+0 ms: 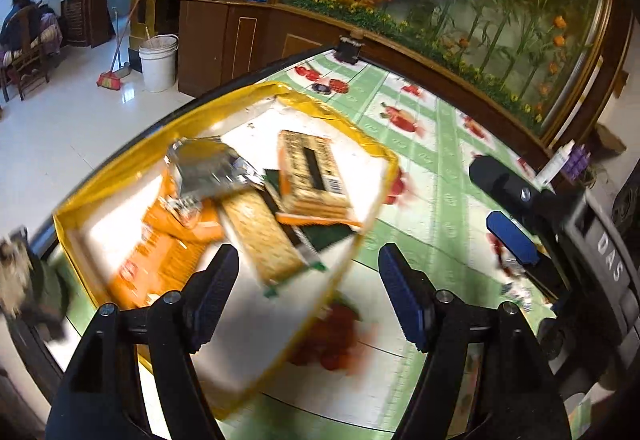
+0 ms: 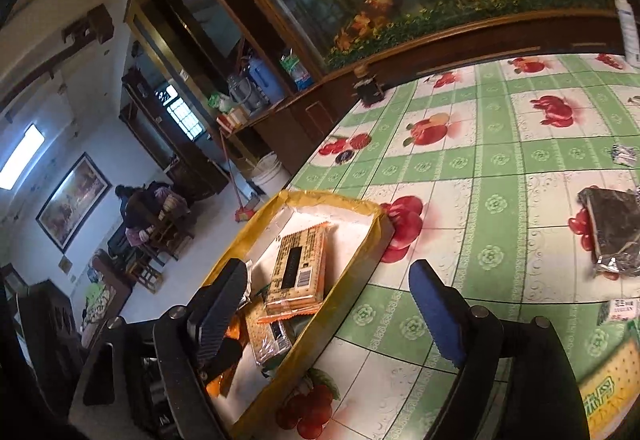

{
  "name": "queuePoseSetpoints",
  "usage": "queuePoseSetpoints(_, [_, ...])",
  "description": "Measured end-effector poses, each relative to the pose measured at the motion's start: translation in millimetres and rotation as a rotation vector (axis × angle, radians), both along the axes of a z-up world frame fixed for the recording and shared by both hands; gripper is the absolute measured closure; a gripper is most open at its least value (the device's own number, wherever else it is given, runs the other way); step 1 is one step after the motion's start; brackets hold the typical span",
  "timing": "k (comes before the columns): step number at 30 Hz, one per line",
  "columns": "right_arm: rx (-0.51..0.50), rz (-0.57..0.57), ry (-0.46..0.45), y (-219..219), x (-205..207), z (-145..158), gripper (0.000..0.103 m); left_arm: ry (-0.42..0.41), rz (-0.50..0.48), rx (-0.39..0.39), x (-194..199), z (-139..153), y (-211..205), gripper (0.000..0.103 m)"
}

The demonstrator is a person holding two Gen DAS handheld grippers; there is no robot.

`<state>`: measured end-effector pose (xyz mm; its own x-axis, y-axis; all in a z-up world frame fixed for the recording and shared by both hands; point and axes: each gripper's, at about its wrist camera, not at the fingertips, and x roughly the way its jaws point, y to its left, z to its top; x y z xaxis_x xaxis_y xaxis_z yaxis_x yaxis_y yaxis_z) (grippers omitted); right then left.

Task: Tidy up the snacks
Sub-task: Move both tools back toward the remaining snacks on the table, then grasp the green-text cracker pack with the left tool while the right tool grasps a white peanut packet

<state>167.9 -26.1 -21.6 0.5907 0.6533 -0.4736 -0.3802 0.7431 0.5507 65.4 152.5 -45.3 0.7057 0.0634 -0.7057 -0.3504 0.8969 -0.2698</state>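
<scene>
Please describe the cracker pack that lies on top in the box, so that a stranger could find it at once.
Find the yellow-rimmed box at the edge of the green fruit-print table. Snacks are piled inside; the top pack faces up. Only it shows a black stripe and a barcode, with orange ends.

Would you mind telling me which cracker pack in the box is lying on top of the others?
The orange-edged cracker pack with the barcode facing up lies on top in the yellow box; the green-edged cracker pack sits partly beneath it.
</scene>
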Motion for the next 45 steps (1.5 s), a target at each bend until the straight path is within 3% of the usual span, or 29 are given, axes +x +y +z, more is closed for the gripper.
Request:
queuePoseSetpoints(3, [0.042,-0.081,-0.044,-19,-12,10,0.011,-0.006,0.027,-0.011,-5,-2,-19,0.031])
queuePoseSetpoints(6, [0.043,-0.147,-0.082,-31,-23,20,0.01,0.03,-0.043,-0.058,-2,-6,-38,0.031])
queuePoseSetpoints(8, [0.015,-0.202,-0.116,-38,-31,28,0.009,0.029,-0.065,-0.124,-5,-8,-44,0.031])
queuePoseSetpoints(12, [-0.057,-0.329,-0.162,-50,-43,40,0.005,-0.024,-0.069,-0.182,-15,-2,-52,0.031])
queuePoseSetpoints(18, [0.055,-0.48,-0.184,-74,-66,42,0.004,-0.084,-0.048,-0.327,-27,1,-49,0.031])
queuePoseSetpoints(23, [0.152,-0.485,-0.24,-86,-77,43,0.003,-0.109,-0.078,-0.315,-35,10,-65,0.031])
queuePoseSetpoints(26, [0.137,-0.435,-0.229,-88,-74,47,0.003,-0.121,-0.09,-0.319,-37,11,-73,0.031])
queuePoseSetpoints(31, [0.261,-0.416,-0.248,-118,-82,38,0.003,-0.147,-0.153,-0.381,-41,10,-93,0.031])
queuePoseSetpoints(35, [0.311,-0.434,-0.213,-143,-82,32,0.003,-0.119,-0.246,-0.368,-37,12,-113,0.031])
queuePoseSetpoints(37, [0.271,-0.494,-0.154,-160,-78,37,0.003,-0.107,-0.265,-0.374,-37,12,-114,0.031])
queuePoseSetpoints(39, [0.151,-0.56,-0.035,-178,-66,45,0.003,-0.112,-0.266,-0.348,-36,14,-111,0.031])
queuePoseSetpoints(42, [0.169,-0.459,0.102,-220,-48,50,0.003,-0.098,-0.265,-0.31,-27,13,-104,0.031])
queuePoseSetpoints(43, [0.16,-0.432,0.1,-233,-48,55,0.003,-0.092,-0.27,-0.295,-25,13,-103,0.031])
queuePoseSetpoints(45, [0.072,-0.388,0.006,-251,-58,75,0.003,-0.089,-0.278,-0.229,-20,14,-105,0.031])
